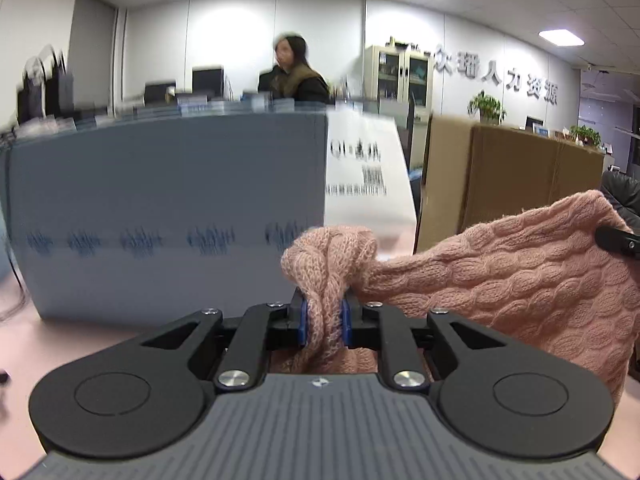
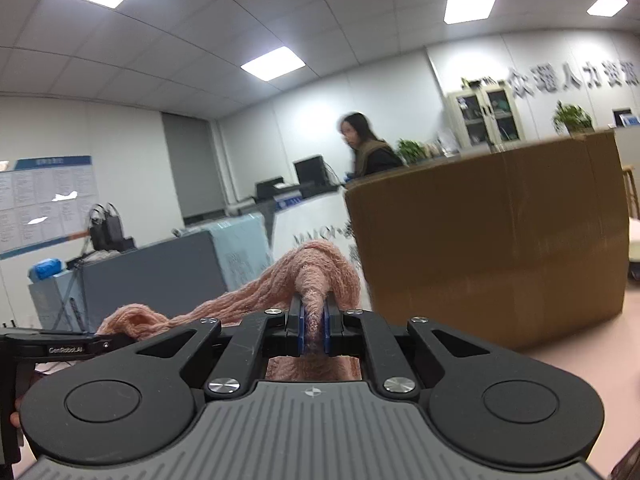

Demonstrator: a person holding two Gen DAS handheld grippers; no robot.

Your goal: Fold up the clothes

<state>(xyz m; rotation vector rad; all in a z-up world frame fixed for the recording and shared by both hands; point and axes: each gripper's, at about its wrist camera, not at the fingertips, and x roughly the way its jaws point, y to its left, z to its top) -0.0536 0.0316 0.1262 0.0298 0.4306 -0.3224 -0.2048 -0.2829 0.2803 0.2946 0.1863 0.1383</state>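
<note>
I had both tools clenched on the pink knit sweater (image 1: 500,276). The left gripper (image 1: 323,322) pinched a bunched wad of it between its blue pads, and the cloth ran off to that tool's right, up to the tip of the right gripper (image 1: 616,240) biting its far corner. From the right wrist view, the right gripper (image 2: 314,330) held a similar twist of knit, the garment trailing away to its left toward the other tool.

The sweater hung in the air between them, sagging in the middle. I judged it soft, stretchy and fairly light, with a loose cable knit that grips well against the pads but drags out of shape under its own weight. Holding it at two corners or a hem seemed better than at bunched wads, which would hide the edges.

Ahead of the left tool stood a grey-blue box (image 1: 168,208); ahead of the right, a brown cardboard box (image 2: 492,236). Both stood near enough to catch a swinging hem. A person (image 1: 294,74) was beyond them, well apart.
</note>
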